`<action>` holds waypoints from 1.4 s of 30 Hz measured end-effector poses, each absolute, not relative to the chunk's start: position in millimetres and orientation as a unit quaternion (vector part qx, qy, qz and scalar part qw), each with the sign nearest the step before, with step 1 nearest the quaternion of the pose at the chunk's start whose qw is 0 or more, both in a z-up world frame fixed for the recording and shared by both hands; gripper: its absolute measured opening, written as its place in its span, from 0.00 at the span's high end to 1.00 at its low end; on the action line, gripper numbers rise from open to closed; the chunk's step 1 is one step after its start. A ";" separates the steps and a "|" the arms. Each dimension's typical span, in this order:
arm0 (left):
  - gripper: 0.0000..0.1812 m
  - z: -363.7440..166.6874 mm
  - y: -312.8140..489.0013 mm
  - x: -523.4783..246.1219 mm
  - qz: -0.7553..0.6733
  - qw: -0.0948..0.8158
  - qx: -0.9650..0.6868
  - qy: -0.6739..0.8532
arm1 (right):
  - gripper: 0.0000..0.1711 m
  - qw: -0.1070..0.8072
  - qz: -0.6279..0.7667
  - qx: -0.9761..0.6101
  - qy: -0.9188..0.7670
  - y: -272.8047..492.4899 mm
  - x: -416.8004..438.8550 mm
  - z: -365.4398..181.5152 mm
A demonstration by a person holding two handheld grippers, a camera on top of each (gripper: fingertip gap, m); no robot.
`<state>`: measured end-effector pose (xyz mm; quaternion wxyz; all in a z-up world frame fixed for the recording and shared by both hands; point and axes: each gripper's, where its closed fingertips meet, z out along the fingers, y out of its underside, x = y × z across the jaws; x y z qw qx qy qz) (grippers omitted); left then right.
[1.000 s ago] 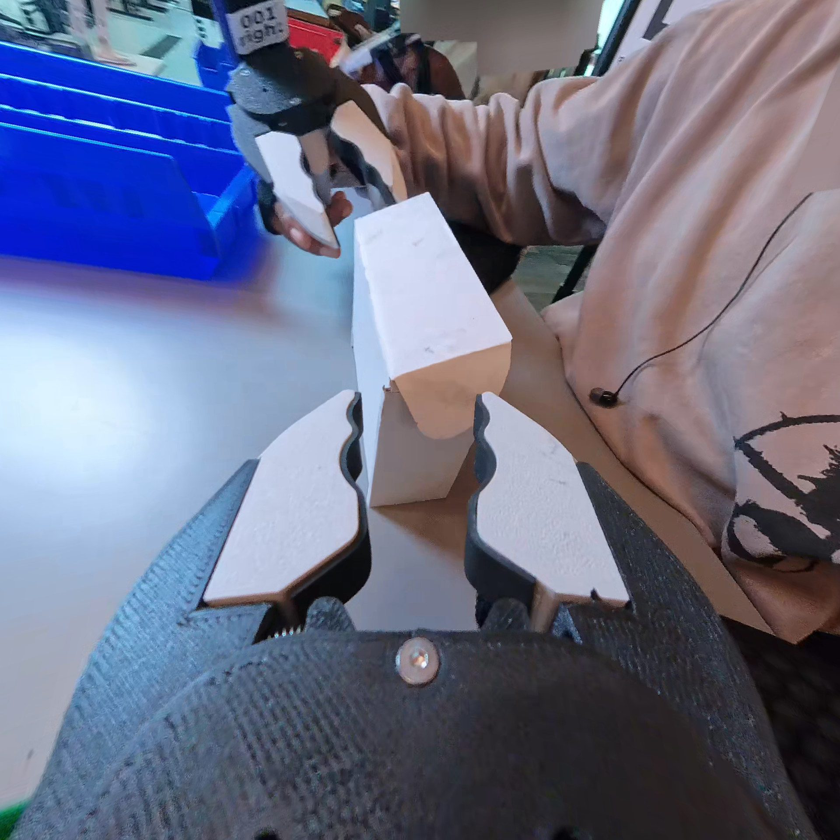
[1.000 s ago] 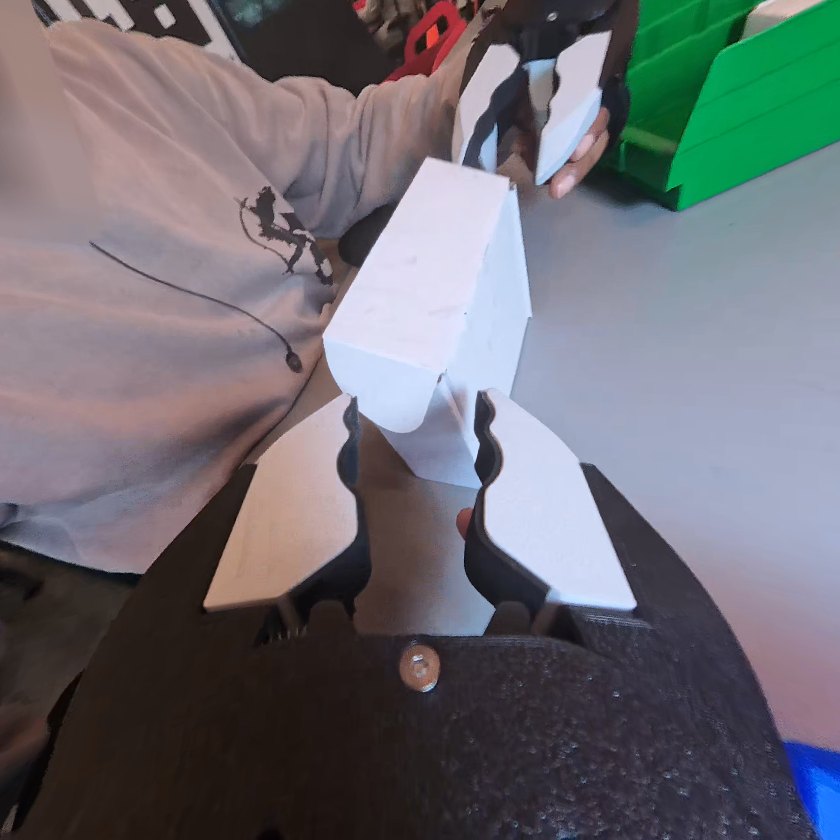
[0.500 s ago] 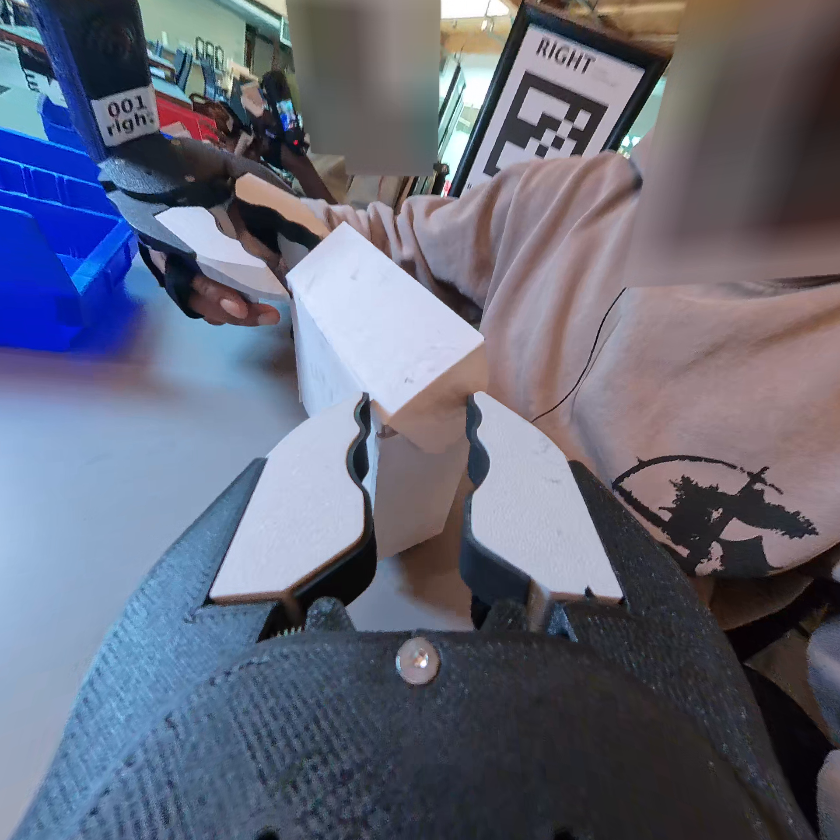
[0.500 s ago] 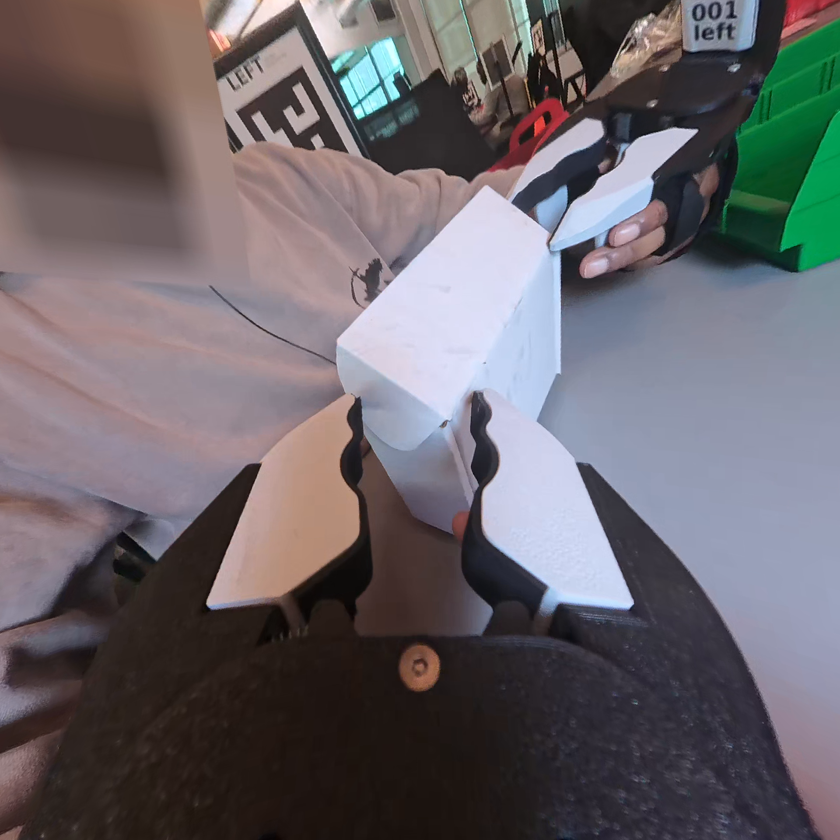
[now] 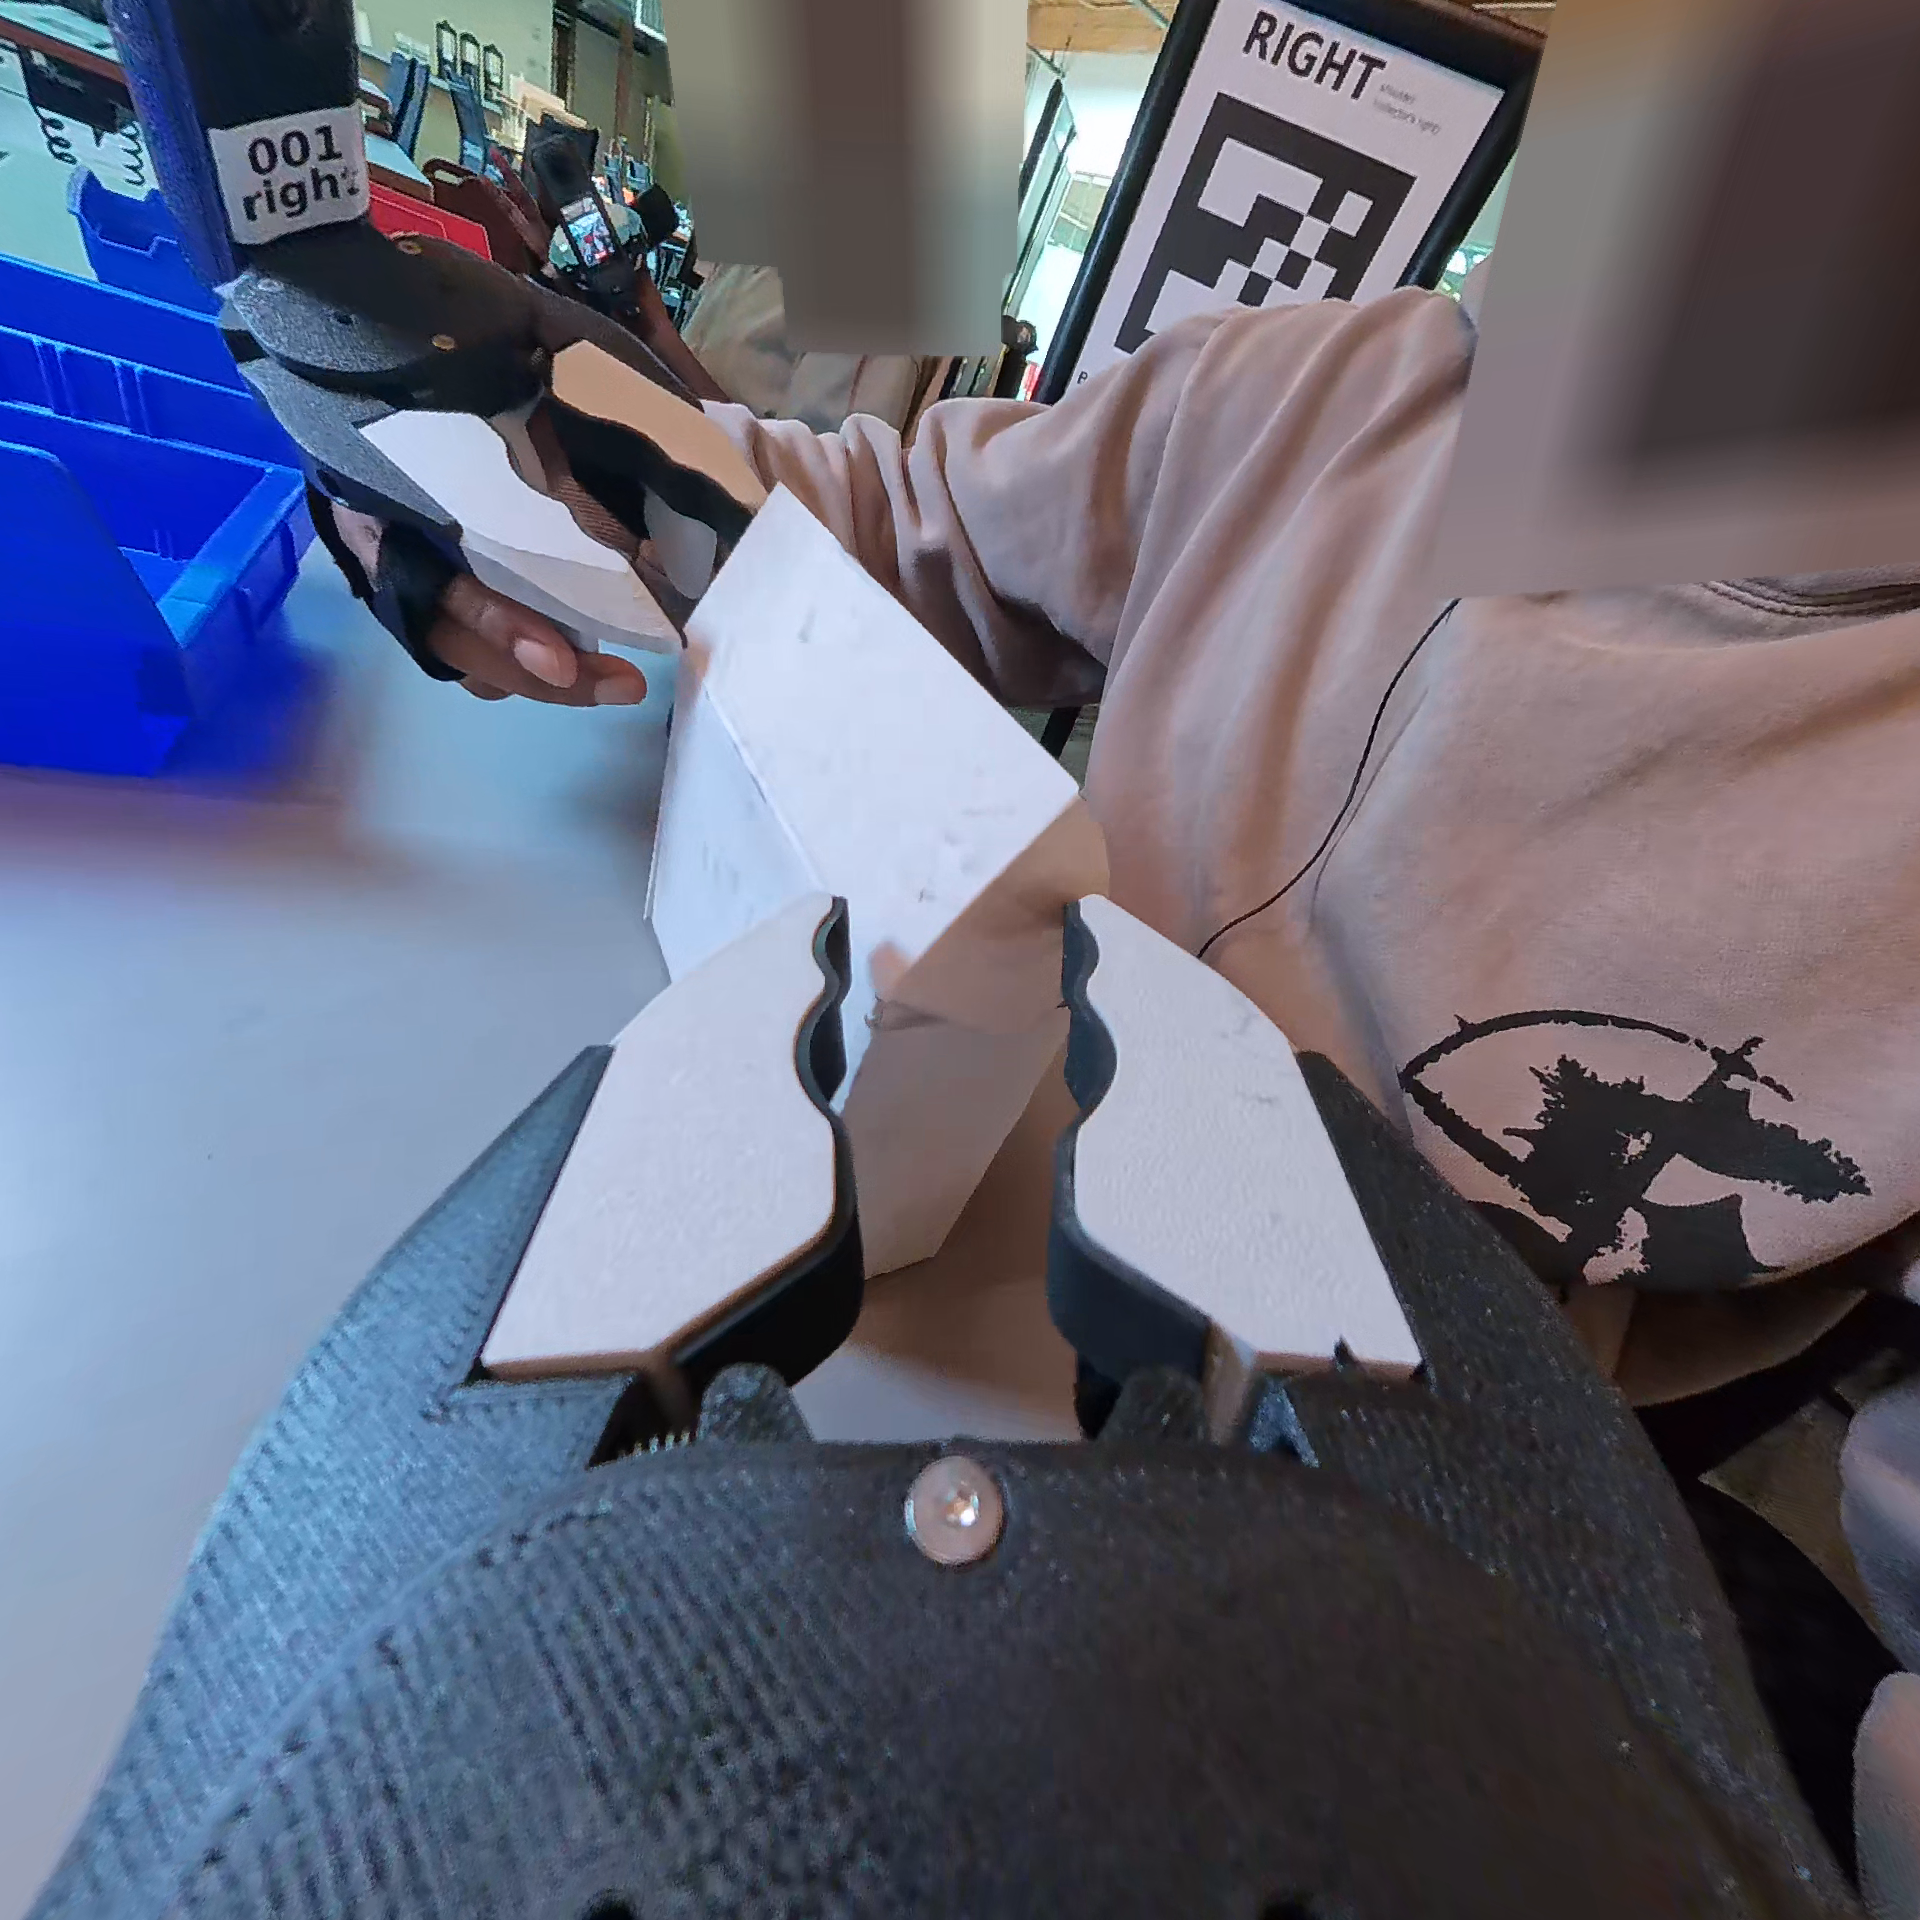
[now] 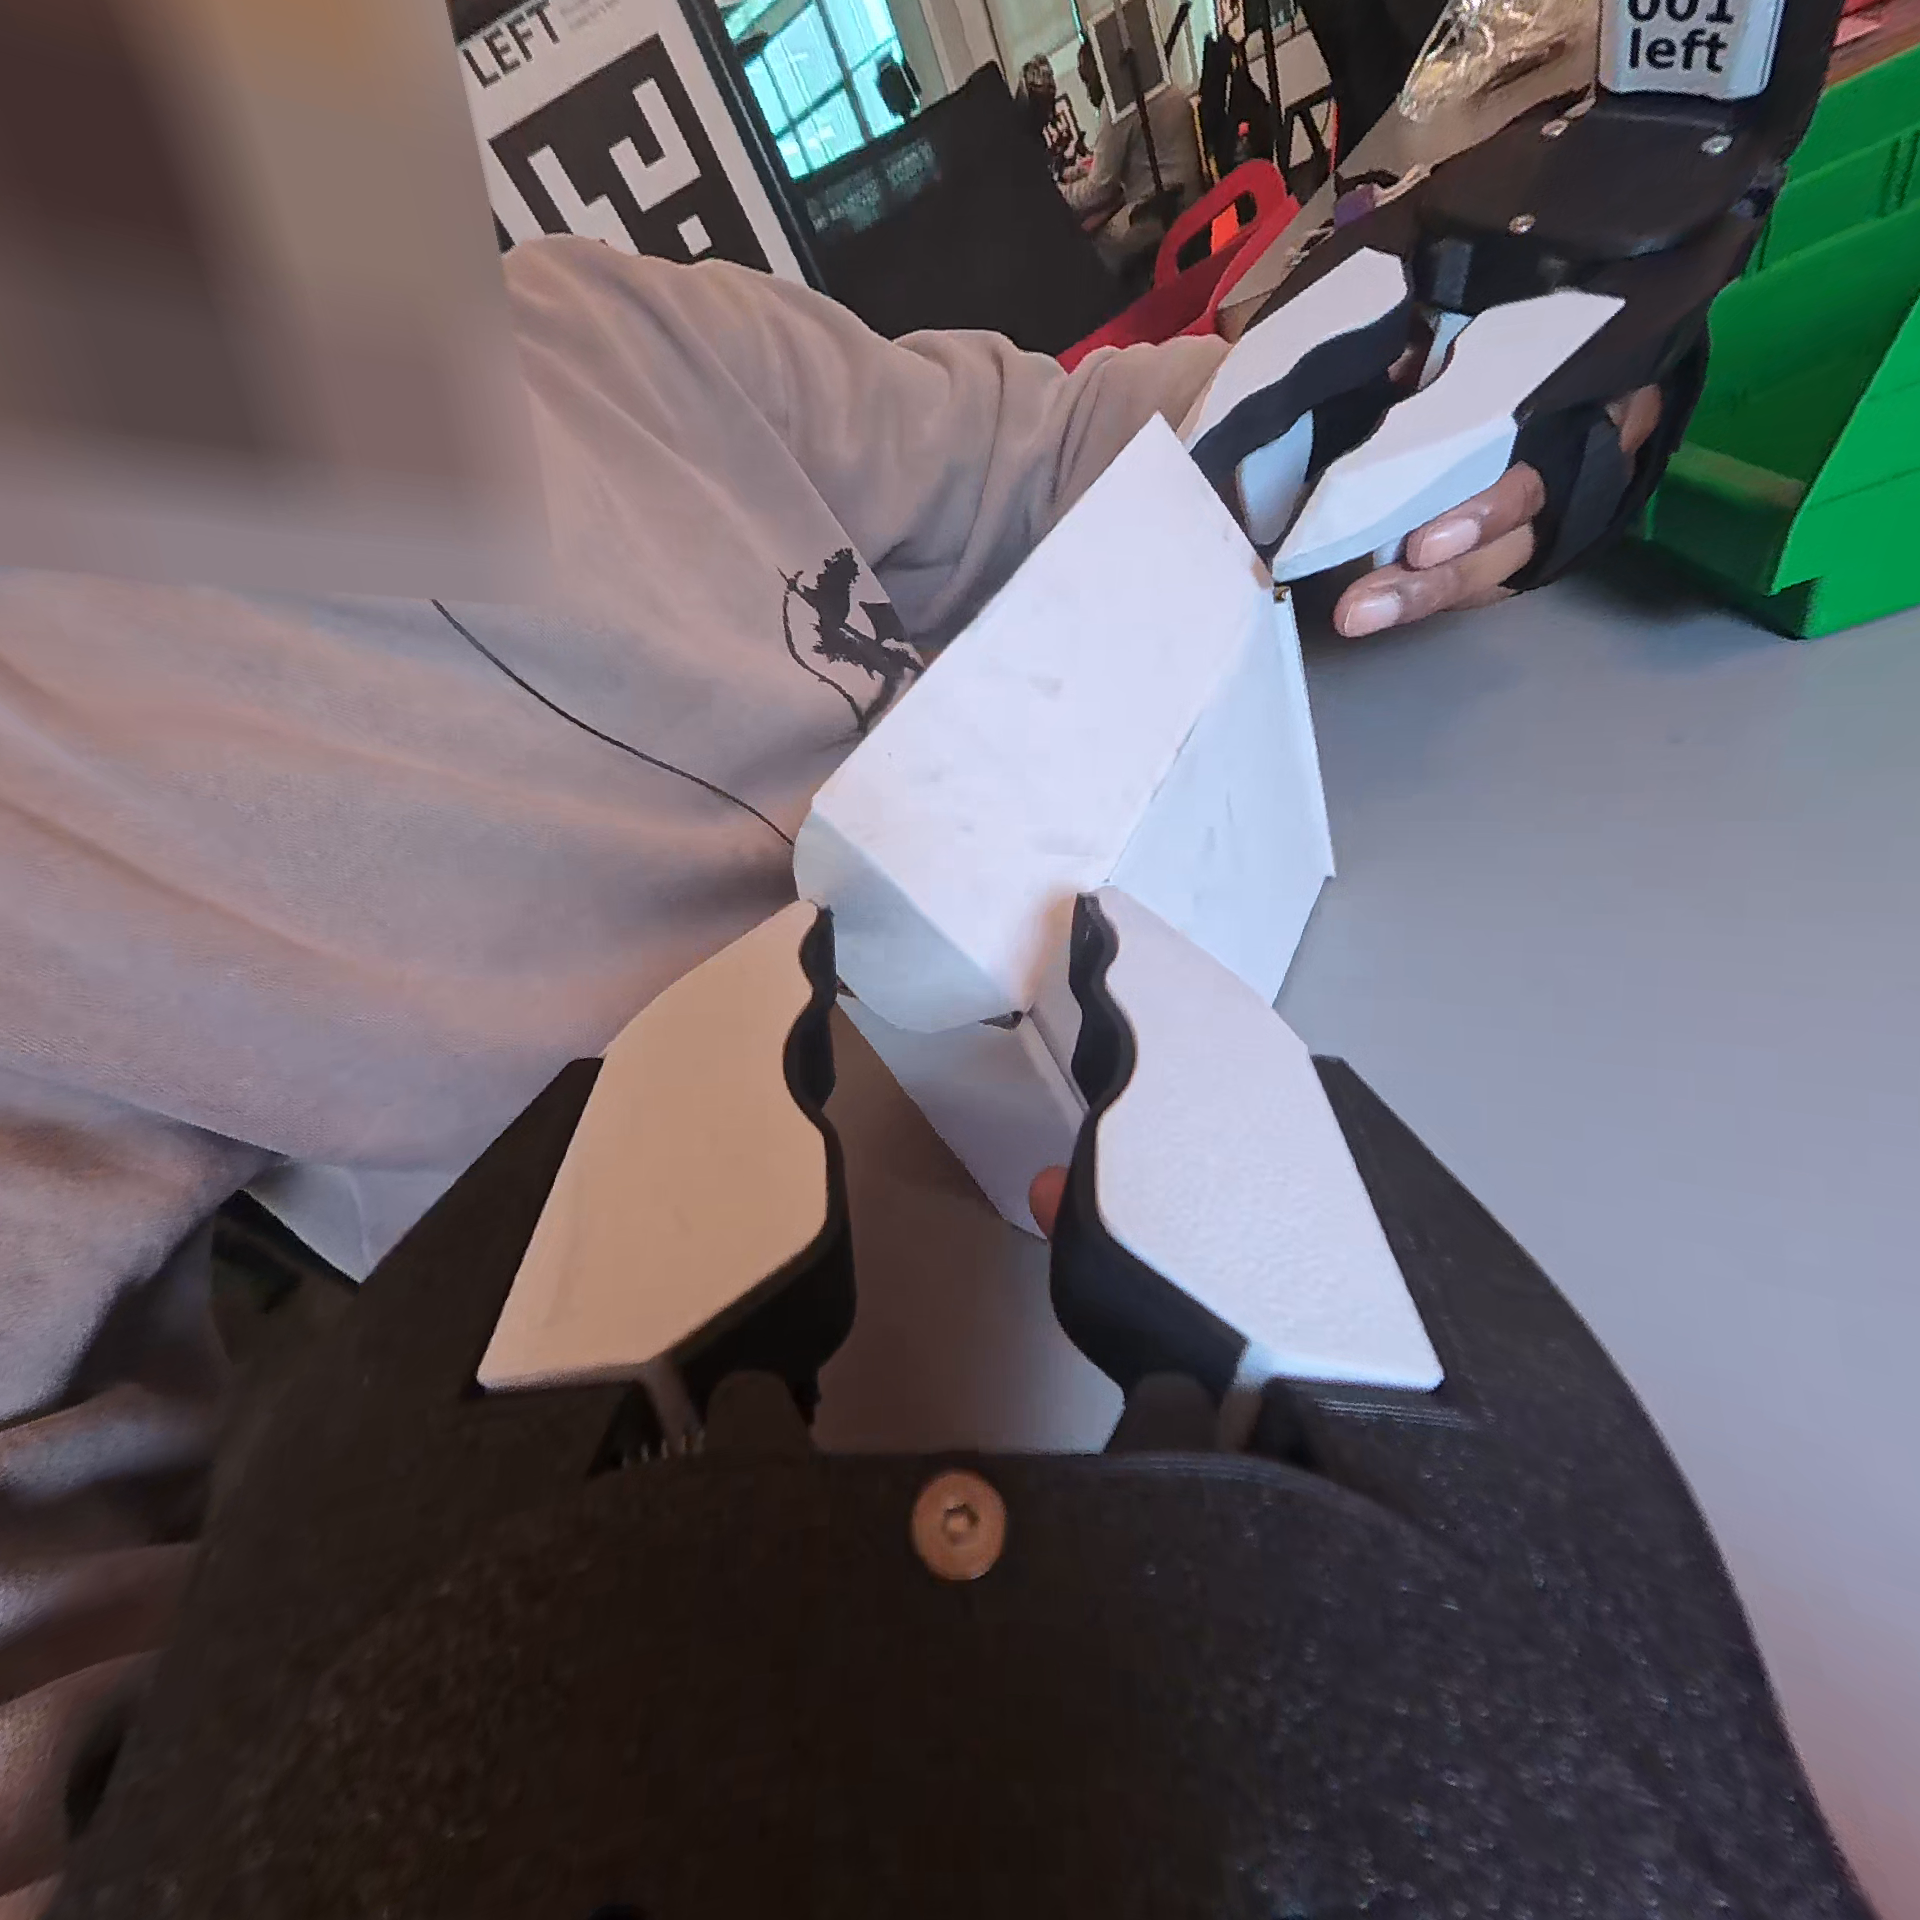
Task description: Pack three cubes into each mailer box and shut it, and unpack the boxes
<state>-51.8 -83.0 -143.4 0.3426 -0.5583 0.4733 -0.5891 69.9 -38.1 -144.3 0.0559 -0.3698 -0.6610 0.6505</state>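
A white mailer box (image 5: 883, 748) with its lid down is held up between my two grippers, tilted, one gripper at each end. My left gripper (image 5: 954, 920) is shut on the near end of the box in the left wrist view. My right gripper (image 6: 951, 914) is shut on the other end of the box (image 6: 1039, 748). Each gripper also shows at the box's far end in the other view: the right one in the left wrist view (image 5: 665, 582) and the left one in the right wrist view (image 6: 1278, 520). No cubes are in view.
The grey table (image 5: 260, 1039) lies under the box. Blue bins (image 5: 94, 499) stand at the right-hand end, green bins (image 6: 1818, 416) at the left-hand end. The person's beige sweatshirt (image 5: 1558, 779) is close behind the box. A marker sign (image 5: 1278, 208) stands behind.
The box stood on the table with both grippers open around its ends. The fingers have closed on the ends, and the box has been lifted and tilted.
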 end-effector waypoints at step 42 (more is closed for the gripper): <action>0.86 -147.2 -102.1 -49.4 -0.503 0.373 -0.572 0.529 | 0.81 0.083 0.620 -0.398 -0.671 -48.4 70.4 -149.5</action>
